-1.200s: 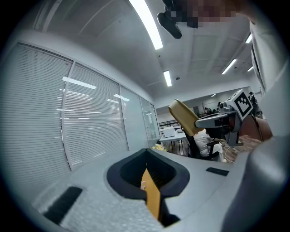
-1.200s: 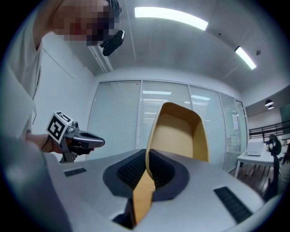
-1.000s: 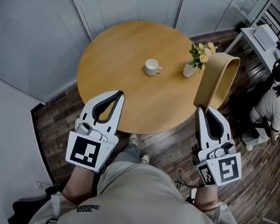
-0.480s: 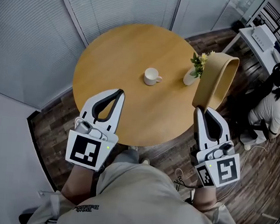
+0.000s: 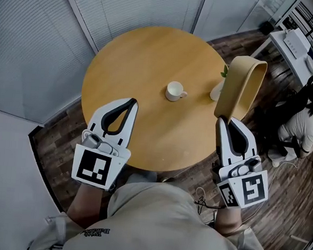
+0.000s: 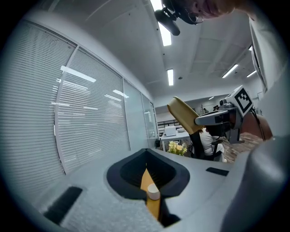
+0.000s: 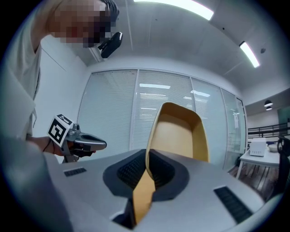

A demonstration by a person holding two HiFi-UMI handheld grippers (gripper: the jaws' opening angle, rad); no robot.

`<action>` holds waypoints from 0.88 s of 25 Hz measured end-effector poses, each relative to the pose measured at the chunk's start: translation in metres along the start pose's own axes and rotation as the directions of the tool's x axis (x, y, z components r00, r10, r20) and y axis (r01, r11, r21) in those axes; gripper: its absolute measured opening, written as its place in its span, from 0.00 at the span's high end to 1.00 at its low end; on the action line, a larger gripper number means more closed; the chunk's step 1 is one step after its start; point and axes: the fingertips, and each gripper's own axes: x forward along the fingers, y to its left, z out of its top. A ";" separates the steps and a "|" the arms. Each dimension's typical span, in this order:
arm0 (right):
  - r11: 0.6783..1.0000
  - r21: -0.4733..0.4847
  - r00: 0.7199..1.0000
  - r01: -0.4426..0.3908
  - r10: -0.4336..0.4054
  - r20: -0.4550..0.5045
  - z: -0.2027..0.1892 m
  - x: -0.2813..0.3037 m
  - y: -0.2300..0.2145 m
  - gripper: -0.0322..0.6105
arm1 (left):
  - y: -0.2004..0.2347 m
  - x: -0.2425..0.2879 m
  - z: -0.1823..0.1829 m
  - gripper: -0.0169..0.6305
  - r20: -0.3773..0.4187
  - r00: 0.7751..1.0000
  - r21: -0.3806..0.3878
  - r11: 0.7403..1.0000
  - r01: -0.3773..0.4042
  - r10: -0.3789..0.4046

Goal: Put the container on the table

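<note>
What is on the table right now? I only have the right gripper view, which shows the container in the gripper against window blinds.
Observer: A white cup stands near the middle of the round table.
Reviewer: Anything near the container?
Observer: A vase of flowers at the table's right edge; in the head view the container partly hides it.
Reviewer: And the other arm?
Observer: In the head view the left gripper overlaps the table's near edge, left of the cup.
</note>
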 end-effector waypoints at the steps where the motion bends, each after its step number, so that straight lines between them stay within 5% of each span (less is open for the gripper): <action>1: 1.000 0.001 1.000 0.001 -0.001 -0.002 0.000 0.004 0.001 0.89 | 0.003 0.001 -0.001 0.94 -0.001 1.000 0.003 1.000 0.005 -0.005; 22: 1.000 -0.023 1.000 -0.005 0.005 -0.008 -0.002 0.022 -0.038 0.89 | -0.009 0.036 0.004 0.94 -0.020 1.000 0.022 1.000 0.017 -0.016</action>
